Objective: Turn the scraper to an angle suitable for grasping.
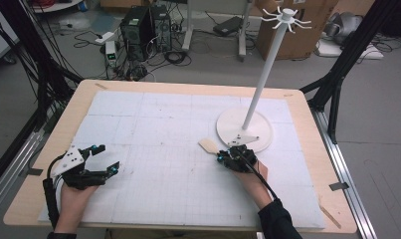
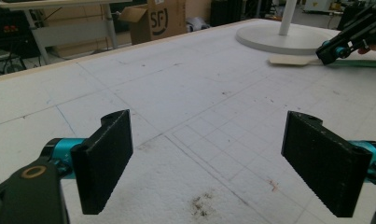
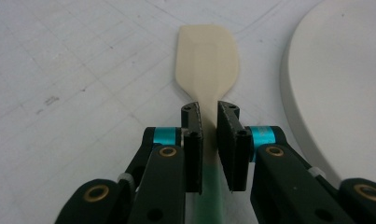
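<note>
The right tongs (image 3: 209, 144) clench the spatula (image 3: 207, 58) at its neck, blade pointing straight ahead beside the stand base (image 3: 344, 88); the left tongs (image 2: 223, 163) gape, well apart.

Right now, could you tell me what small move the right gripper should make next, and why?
Probably lift straight up a little: the right gripper has its jaws closed on the spatula neck while it lies flat on the mat beside the stand base.
</note>
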`<state>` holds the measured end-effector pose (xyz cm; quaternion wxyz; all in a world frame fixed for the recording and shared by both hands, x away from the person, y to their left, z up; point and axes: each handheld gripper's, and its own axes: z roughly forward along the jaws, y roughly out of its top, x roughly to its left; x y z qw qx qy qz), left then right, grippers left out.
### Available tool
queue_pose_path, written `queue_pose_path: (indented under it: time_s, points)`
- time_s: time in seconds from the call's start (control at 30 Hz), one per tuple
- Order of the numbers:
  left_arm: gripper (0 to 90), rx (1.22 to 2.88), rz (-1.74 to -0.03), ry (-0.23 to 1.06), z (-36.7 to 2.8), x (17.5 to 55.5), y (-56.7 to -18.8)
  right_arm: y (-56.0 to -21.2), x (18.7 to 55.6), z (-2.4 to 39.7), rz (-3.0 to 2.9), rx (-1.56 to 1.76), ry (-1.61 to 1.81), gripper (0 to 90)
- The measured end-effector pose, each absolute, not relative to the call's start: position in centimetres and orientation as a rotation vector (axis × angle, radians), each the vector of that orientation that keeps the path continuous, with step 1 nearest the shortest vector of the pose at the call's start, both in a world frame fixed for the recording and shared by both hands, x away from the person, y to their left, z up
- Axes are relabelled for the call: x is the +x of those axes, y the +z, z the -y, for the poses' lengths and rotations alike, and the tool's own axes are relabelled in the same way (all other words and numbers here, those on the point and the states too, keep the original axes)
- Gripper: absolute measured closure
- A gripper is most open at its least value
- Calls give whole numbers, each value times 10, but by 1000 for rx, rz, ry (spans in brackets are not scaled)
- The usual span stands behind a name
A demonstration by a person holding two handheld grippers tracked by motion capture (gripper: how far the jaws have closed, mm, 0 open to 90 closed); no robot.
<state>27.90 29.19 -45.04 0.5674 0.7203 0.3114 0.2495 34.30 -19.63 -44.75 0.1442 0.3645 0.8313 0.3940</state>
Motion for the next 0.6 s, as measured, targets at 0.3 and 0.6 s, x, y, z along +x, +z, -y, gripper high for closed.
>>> queue_pose_path:
  time_s: [0.3, 0.6]
  points:
    - [171, 1694, -726, 587, -292, 279, -450, -434, 348, 166, -2483, 854, 1260, 815]
    - [171, 1698, -719, 586, -292, 279, -450, -427, 358, 86, -2734, 413, 1325, 815]
